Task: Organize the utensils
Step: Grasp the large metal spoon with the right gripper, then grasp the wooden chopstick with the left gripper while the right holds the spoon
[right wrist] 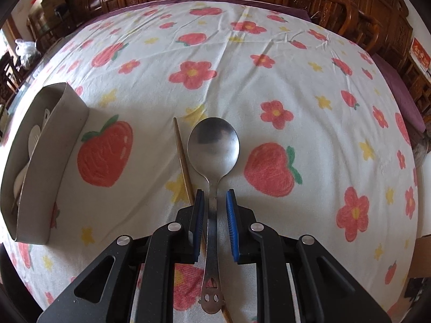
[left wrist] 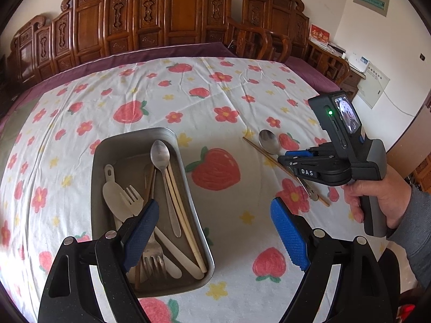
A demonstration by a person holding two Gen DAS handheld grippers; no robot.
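A table under a strawberry-print cloth point(right wrist: 242, 62) is filling both views, w/ carved wooden chairs point(left wrist: 172, 13) lining the far side. On the left a metal tray point(left wrist: 186, 161) is already holding forks, a spoon, chopsticks and pale plastic pieces. The left gripper point(left wrist: 215, 234) is hanging spread wide just above the tray's near end, holding nothing.

To the right, well apart from the tray, a steel spoon point(right wrist: 214, 145) is lying bowl-up on the cloth, handle toward the camera. The right gripper point(right wrist: 214, 226) is straddling that handle, pads either side w/ thin gaps showing, so it is looking released, not yet clenched.

Probably light, stiff and slick: the polished metal may be sliding between rubber pads unless pinched square across the flat mid-handle, approx. where the pads are sitting now. The handle is lying low on soft cloth, so fabric could be getting nipped too.

A single brown chopstick point(right wrist: 183, 158) is running just beside the spoon, passing under the left pad; it may be getting caught in the same pinch. The tray's wall needs clearing on the way over.
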